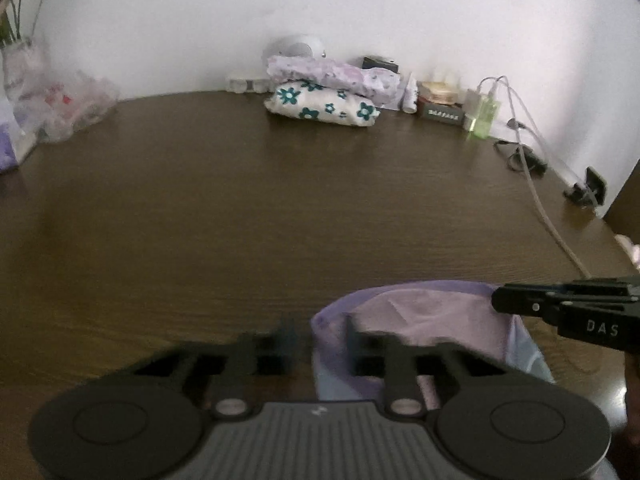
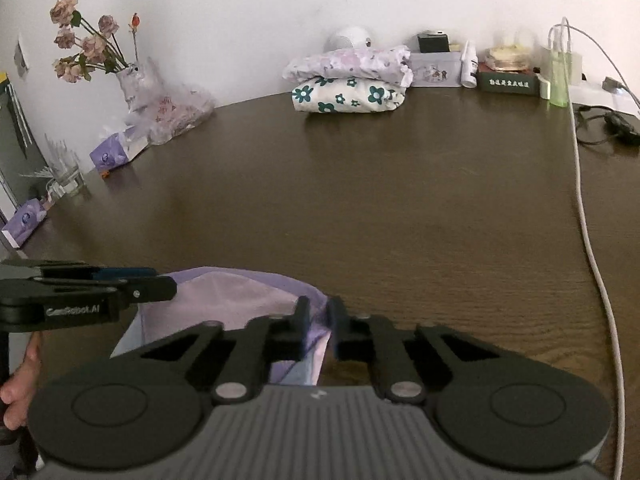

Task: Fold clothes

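Observation:
A lavender garment [image 1: 420,316] [image 2: 240,300] lies bunched at the near edge of the dark wooden table [image 1: 280,208] [image 2: 380,200], its paler inside showing. My left gripper [image 1: 319,332] is open; its blurred fingers straddle the garment's left edge with table showing in the gap. In the right wrist view the left gripper [image 2: 168,286] comes in from the left over the cloth. My right gripper [image 2: 319,312] is shut on the garment's right edge. From the left wrist view the right gripper [image 1: 498,300] enters side-on at the right.
Two folded clothes, a lilac one [image 2: 348,62] on a floral one [image 2: 348,96], sit at the back wall. Boxes and bottles [image 2: 508,80] and a white cable [image 2: 588,220] occupy the right. A flower vase [image 2: 132,80], tissue packs [image 2: 112,154] and glasses [image 2: 66,168] line the left. A hand [image 2: 18,392] shows.

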`<state>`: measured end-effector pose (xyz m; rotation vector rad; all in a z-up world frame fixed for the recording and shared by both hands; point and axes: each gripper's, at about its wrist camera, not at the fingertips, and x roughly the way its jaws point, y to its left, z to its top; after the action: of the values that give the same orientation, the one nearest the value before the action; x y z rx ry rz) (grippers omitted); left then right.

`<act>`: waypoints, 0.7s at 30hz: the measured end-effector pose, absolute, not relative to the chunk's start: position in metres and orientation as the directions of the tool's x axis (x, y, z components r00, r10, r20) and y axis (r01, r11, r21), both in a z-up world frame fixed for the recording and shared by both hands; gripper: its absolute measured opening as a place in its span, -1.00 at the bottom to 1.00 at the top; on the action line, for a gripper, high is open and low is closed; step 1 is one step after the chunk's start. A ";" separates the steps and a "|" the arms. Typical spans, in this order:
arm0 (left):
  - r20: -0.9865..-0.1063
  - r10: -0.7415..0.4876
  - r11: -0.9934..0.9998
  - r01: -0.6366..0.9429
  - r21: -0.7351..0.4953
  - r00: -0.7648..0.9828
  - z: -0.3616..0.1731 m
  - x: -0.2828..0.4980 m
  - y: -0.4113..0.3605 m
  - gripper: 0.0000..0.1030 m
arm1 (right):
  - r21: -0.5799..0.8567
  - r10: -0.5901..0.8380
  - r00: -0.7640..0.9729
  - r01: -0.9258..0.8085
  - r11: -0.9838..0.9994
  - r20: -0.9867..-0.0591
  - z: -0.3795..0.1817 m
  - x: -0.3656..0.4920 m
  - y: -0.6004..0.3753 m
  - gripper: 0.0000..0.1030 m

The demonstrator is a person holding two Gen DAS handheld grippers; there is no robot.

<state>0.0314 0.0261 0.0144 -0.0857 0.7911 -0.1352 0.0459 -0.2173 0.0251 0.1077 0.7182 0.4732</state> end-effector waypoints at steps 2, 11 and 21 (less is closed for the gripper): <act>-0.686 -0.167 0.985 0.087 -0.150 0.709 0.018 0.027 0.028 -0.97 | 0.252 0.469 0.660 -0.402 0.880 -0.587 0.032 0.037 -0.222 -0.88; -0.553 -0.241 0.963 0.125 -0.240 0.797 0.053 -0.074 0.044 -0.97 | 0.176 0.554 0.665 -0.549 0.817 -0.502 0.064 -0.027 -0.246 -0.88; -0.497 -0.209 0.957 0.072 -0.281 0.842 0.044 -0.174 0.065 -0.71 | 0.064 0.671 0.499 -0.775 0.629 -0.549 0.064 -0.131 -0.262 -0.27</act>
<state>-0.1745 0.0649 0.0435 -0.2573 0.5513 -0.1505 -0.1306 -0.2623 0.0641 -0.2004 0.5712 0.8812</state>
